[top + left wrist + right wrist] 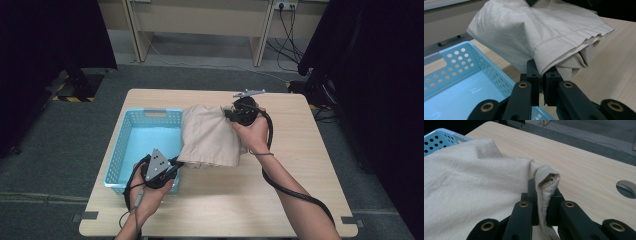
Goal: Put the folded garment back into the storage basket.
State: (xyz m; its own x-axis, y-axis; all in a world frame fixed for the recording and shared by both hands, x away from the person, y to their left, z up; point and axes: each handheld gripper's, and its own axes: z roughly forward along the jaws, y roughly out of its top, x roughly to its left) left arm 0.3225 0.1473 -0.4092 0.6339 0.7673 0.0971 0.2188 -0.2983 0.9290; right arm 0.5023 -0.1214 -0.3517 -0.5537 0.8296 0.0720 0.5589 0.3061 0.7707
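Note:
A folded beige cloth hangs between my two grippers, above the table and over the right end of a light blue perforated basket. My left gripper pinches the cloth's near corner; in the left gripper view its jaws are shut on the folded hem at the left gripper, with the basket below. My right gripper grips the far corner; in the right gripper view the right gripper is shut on a bunched fold of the cloth.
The wooden table has bare room to the right and front of the basket. A round cable hole is in the tabletop. Dark curtains stand at both sides, and desk legs and cables lie beyond the far edge.

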